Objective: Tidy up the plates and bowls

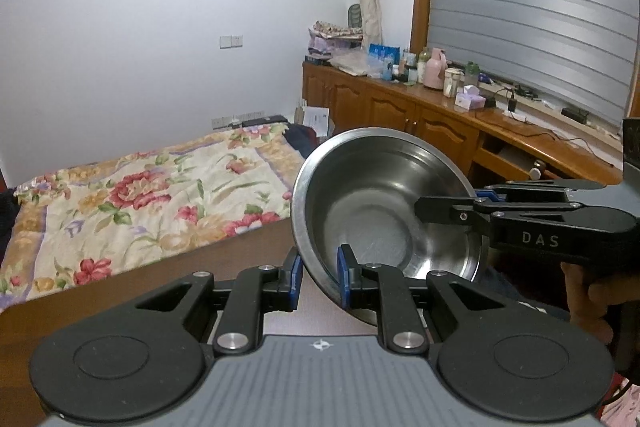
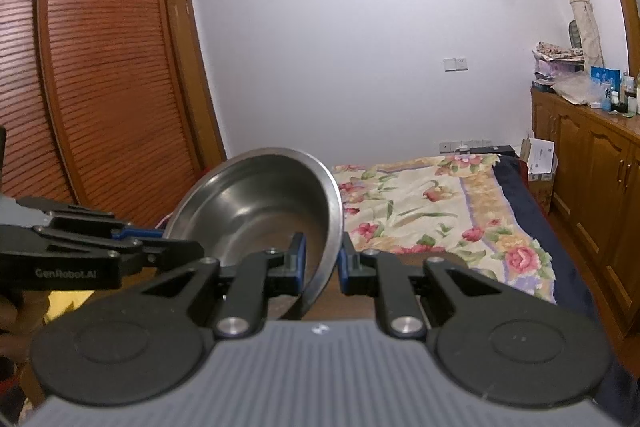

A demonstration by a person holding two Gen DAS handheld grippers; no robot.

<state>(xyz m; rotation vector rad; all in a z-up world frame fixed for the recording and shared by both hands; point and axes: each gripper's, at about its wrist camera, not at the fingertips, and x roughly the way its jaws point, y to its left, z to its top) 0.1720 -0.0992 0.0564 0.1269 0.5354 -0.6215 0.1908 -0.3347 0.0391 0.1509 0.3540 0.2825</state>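
We hold one steel bowl (image 1: 384, 203) tilted in the air between us and the flowered bed (image 1: 132, 203), left gripper (image 1: 318, 279) clamped on its near rim, right gripper (image 2: 322, 265) clamped on the opposite rim, wooden sideboard (image 1: 420, 115) behind.

One steel bowl (image 1: 384, 203), two grippers: left gripper (image 1: 318, 277), right gripper (image 2: 322, 261); one bed (image 1: 132, 195).

Steel bowl (image 1: 384, 203) empty, tilted, held aloft by rim beside bed.
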